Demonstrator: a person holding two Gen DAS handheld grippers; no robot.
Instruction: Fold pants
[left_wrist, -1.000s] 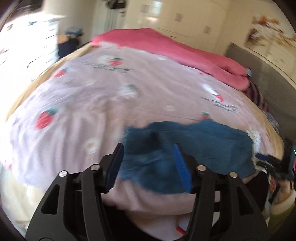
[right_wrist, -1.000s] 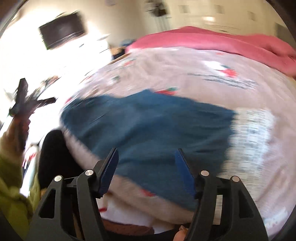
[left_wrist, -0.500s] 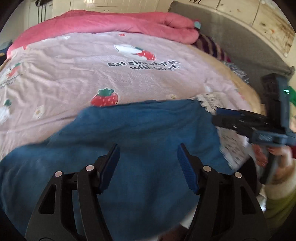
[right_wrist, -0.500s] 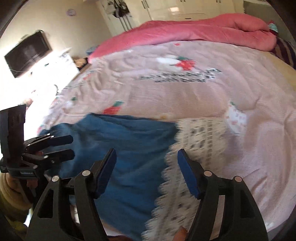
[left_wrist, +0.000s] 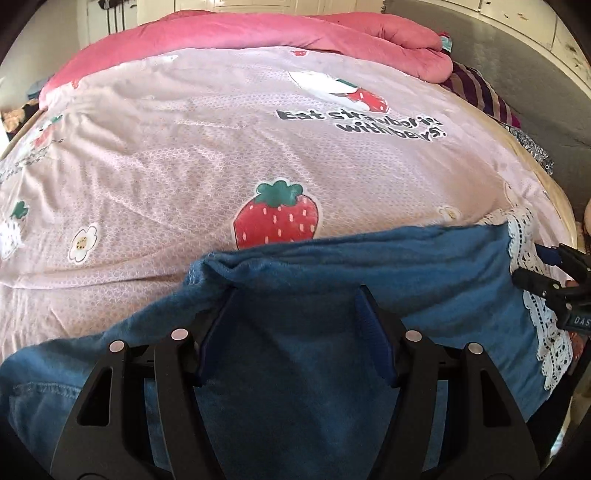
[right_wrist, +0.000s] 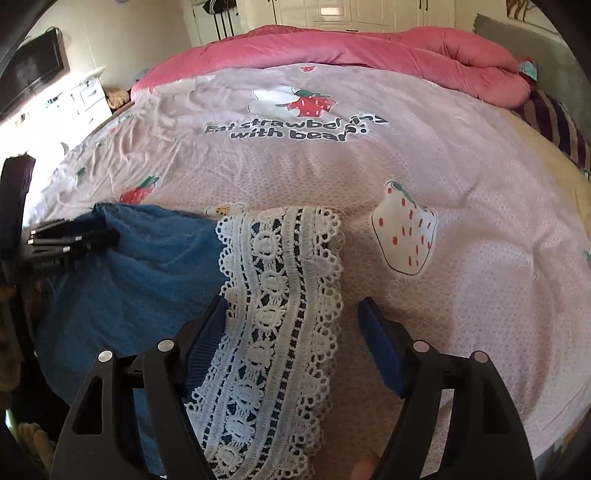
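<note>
The blue pants (left_wrist: 369, 280) lie on the near edge of the bed, with a white lace hem (right_wrist: 280, 295) at their right end. My left gripper (left_wrist: 295, 306) is open, low over the blue cloth near a bunched fold (left_wrist: 210, 269). My right gripper (right_wrist: 291, 314) is open over the lace hem, its left finger (right_wrist: 207, 332) at the lace's edge. The right gripper also shows at the right edge of the left wrist view (left_wrist: 554, 266), and the left gripper at the left of the right wrist view (right_wrist: 70, 240).
The bed has a pink strawberry-print cover (left_wrist: 221, 147) and a rolled pink duvet (left_wrist: 295, 33) at the far side. A grey headboard (left_wrist: 517, 74) and striped cloth (left_wrist: 480, 92) are on the right. A white dresser (right_wrist: 85, 96) stands at left.
Both grippers have come down and closer to the pants. The left now sits over the blue cloth, the right over the lace hem. Both stay open.
</note>
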